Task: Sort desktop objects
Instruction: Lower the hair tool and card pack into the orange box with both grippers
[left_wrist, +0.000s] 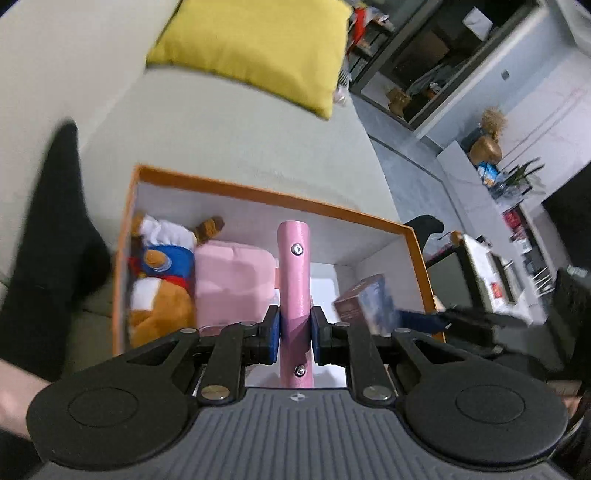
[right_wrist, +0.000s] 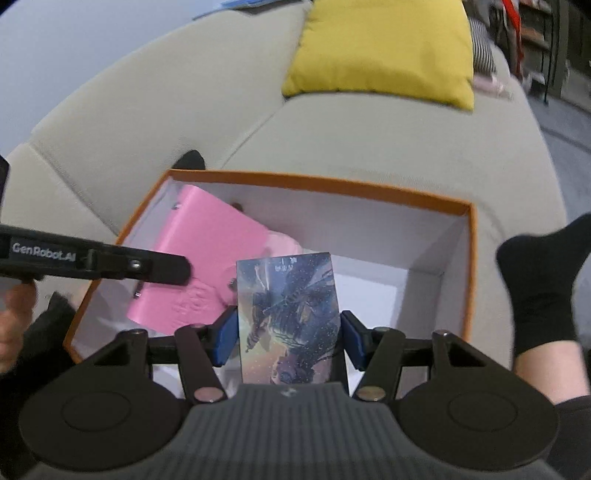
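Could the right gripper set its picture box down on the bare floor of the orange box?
Probably yes. The right gripper holds the picture box above the orange box, whose right half is bare. The pink case in the left gripper is off to the left.

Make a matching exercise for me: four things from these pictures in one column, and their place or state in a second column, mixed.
Things:
1. pink notebook
2. illustrated card box
3. plush bear
4. yellow cushion

Places or states:
A. lying in the orange box
B. on the sofa
C. held by the left gripper
D. held by the right gripper

Pairs: 1-C, 2-D, 3-A, 4-B
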